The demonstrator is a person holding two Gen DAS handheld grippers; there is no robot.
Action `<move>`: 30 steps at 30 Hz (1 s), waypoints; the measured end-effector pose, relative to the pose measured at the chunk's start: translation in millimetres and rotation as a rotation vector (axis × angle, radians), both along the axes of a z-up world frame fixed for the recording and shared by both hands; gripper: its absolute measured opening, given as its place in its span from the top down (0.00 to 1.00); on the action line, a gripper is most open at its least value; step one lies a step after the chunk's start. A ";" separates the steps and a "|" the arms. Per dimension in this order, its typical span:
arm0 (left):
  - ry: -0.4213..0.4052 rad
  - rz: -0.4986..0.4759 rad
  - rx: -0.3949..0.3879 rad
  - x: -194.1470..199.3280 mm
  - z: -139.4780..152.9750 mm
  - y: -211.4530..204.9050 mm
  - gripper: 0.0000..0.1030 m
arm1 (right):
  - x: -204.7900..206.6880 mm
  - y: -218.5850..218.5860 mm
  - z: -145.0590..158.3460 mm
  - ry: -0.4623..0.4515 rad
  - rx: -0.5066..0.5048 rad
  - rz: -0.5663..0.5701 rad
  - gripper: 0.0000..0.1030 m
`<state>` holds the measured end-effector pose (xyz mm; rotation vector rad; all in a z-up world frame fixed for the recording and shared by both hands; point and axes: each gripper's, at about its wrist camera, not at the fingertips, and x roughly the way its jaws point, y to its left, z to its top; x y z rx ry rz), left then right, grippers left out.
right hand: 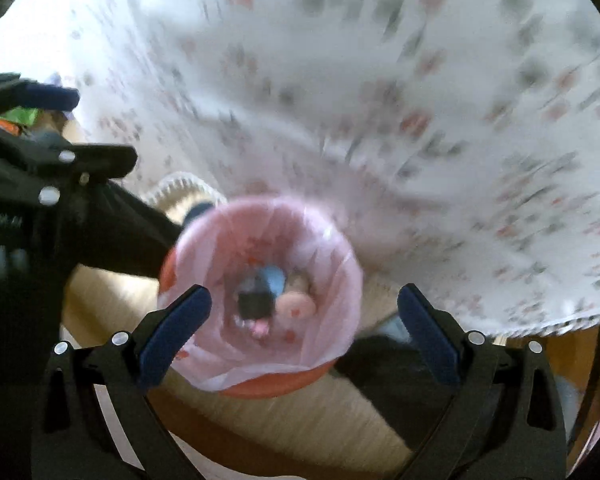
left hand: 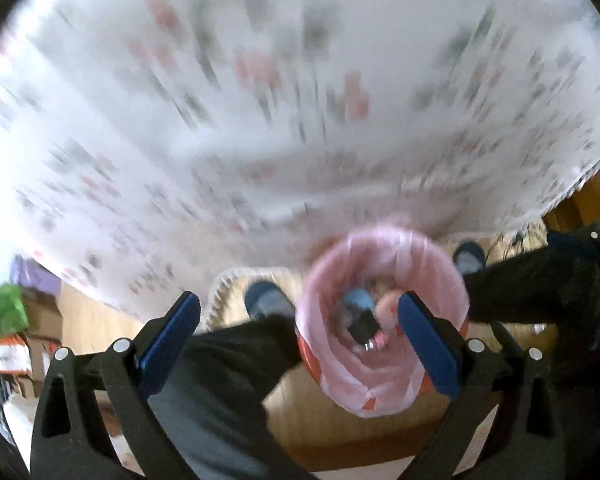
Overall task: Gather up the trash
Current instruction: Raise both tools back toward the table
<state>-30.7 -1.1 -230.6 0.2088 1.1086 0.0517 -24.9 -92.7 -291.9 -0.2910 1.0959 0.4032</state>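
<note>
A round red bin (left hand: 384,344) lined with a pink bag stands on the floor below the table edge; it also shows in the right wrist view (right hand: 260,292). Several pieces of trash (left hand: 360,320) lie in its bottom, among them a blue, a black and a pink item (right hand: 268,292). My left gripper (left hand: 300,320) is open and empty, high above the bin's left rim. My right gripper (right hand: 304,312) is open and empty, above the bin. The left gripper also appears at the left edge of the right wrist view (right hand: 60,128). Both views are motion-blurred.
A table with a white floral cloth (left hand: 280,100) fills the upper part of both views (right hand: 420,120). The person's dark trousers (left hand: 228,360) and shoes (left hand: 268,300) flank the bin on the wooden floor. Boxes and a green bag (left hand: 4,308) sit at the left.
</note>
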 end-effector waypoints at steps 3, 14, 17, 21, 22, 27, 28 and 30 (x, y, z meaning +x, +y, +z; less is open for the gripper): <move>-0.088 -0.003 -0.005 -3.1 46.9 -0.4 0.05 | -7.4 -12.5 52.7 -0.075 0.055 -0.026 0.06; -0.327 -0.041 -0.018 38.0 173.9 -9.6 0.05 | 18.1 -41.4 201.0 -0.374 0.126 -0.137 0.06; -0.343 -0.031 -0.021 60.8 187.8 -9.4 0.05 | 39.8 -45.8 225.1 -0.415 0.136 -0.156 0.06; -0.342 -0.012 -0.055 87.2 196.3 -1.0 0.05 | 62.8 -53.9 248.4 -0.460 0.148 -0.170 0.06; -0.339 -0.002 -0.049 96.4 197.0 0.1 0.05 | 66.8 -53.6 252.1 -0.469 0.149 -0.173 0.06; -0.321 0.015 -0.071 134.3 198.7 2.2 0.05 | 99.6 -49.6 270.8 -0.478 0.154 -0.191 0.06; -0.316 0.018 -0.072 139.7 198.1 2.8 0.05 | 106.7 -48.6 273.0 -0.478 0.154 -0.191 0.06; -0.304 0.025 -0.078 151.9 195.1 4.3 0.05 | 122.9 -47.2 278.0 -0.482 0.153 -0.193 0.06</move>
